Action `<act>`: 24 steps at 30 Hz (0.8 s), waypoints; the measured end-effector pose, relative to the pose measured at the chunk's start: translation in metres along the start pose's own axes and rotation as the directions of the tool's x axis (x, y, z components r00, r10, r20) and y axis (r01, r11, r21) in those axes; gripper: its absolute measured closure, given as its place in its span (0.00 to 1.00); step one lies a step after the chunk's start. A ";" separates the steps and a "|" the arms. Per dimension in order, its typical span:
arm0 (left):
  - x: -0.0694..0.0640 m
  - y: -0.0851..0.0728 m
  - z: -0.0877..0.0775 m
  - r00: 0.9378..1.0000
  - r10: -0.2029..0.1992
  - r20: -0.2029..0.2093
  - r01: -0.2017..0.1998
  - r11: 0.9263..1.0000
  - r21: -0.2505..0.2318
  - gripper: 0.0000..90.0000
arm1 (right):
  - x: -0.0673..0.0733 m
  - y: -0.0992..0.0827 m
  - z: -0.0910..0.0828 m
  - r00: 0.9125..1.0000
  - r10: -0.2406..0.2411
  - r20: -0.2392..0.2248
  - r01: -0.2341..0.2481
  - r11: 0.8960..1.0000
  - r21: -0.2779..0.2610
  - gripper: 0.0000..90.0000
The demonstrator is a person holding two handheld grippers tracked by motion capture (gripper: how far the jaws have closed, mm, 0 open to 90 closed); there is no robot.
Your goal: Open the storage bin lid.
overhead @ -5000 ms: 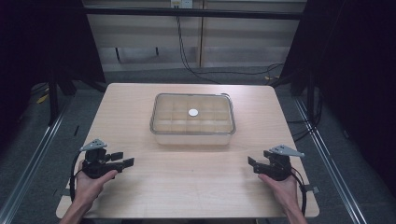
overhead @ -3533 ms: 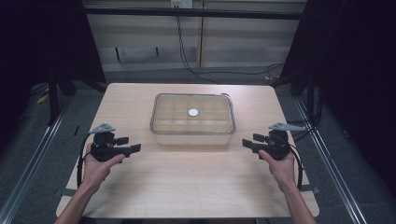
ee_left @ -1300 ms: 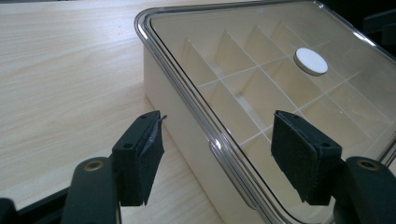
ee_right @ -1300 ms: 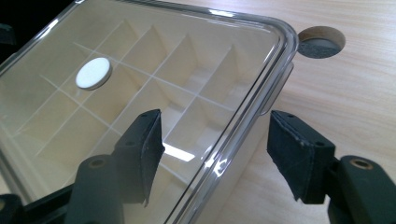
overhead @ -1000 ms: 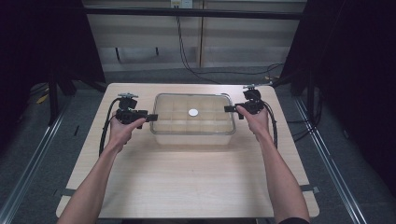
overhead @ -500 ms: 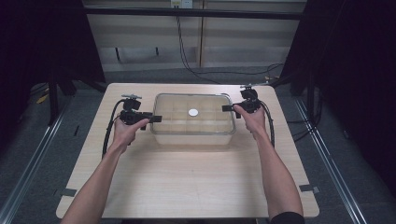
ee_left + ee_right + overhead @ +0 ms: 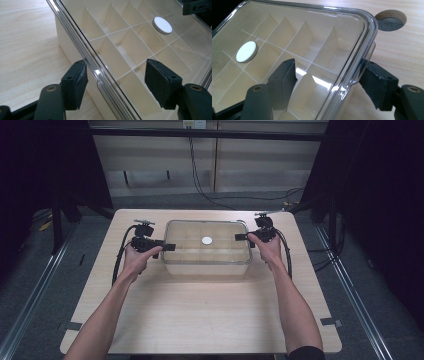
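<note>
A clear plastic box [image 7: 206, 266] with inner dividers stands at the middle of the table, its transparent lid [image 7: 185, 238] on top. A white round disc [image 7: 207, 240] sits at the lid's centre [image 7: 162, 25] [image 7: 246, 51]. My left gripper [image 7: 169, 247] is at the box's left side. Its jaws [image 7: 116, 65] have just been opening and straddle the lid's rim [image 7: 98, 75] without pressing on it. My right gripper [image 7: 240, 237] is at the box's right side. Its jaws [image 7: 328, 65] have also just been opening, one pad above the lid and one outside its rim [image 7: 355, 67].
The wooden table [image 7: 200, 320] has a round cable hole [image 7: 390, 21] close beyond the box's right end. Tape marks lie near the front corners [image 7: 74, 325] [image 7: 331, 322]. Both forearms reach over the table's front half, and cables trail from each gripper.
Both hands came from the table's near corners to the box's two sides. In the last second they barely shifted, with the jaws set around the lid's rim.
</note>
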State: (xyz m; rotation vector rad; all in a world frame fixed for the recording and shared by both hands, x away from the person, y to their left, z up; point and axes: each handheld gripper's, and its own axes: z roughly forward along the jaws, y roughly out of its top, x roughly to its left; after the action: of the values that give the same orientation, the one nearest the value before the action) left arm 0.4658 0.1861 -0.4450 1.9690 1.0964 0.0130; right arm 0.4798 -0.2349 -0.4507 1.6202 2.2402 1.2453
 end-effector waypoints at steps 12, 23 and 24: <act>-0.005 0.001 -0.002 0.999 0.025 -0.042 -0.026 0.999 -0.026 0.42 | 0.001 -0.001 -0.008 1.000 0.009 0.004 -0.008 0.998 -0.055 0.41; -0.004 0.002 -0.005 0.999 0.032 -0.020 -0.032 0.998 -0.046 0.48 | 0.004 0.001 -0.015 1.000 0.011 -0.006 -0.012 0.996 -0.087 0.46; -0.004 0.002 -0.005 0.999 0.028 -0.017 -0.028 0.998 -0.051 0.48 | 0.004 0.001 -0.016 1.000 0.009 -0.009 -0.010 0.996 -0.090 0.47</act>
State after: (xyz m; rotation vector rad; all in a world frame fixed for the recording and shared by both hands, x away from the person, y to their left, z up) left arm 0.4627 0.1861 -0.4386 1.9413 1.0689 0.0721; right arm 0.4709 -0.2403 -0.4384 1.5979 2.1505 1.3371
